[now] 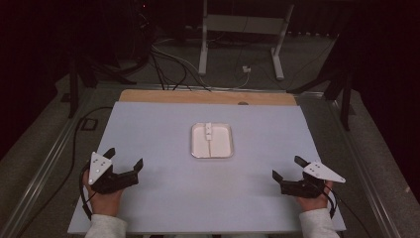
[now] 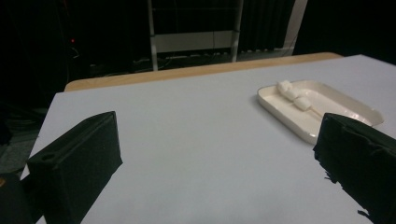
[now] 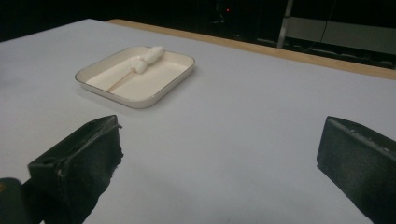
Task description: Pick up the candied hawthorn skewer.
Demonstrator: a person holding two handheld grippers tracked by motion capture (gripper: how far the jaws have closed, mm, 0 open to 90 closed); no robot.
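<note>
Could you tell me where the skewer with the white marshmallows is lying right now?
In the high view, the thin wooden skewer with white marshmallows lies inside the shallow white square tray at the table's centre, marshmallows at its far end, between and beyond both grippers.

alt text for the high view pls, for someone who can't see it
A white tray sits mid-table on a pale sheet, holding a skewer with white pieces at its far end. At the near edge, the person's left tool and right tool rest open on either side, both apart from the tray.
</note>
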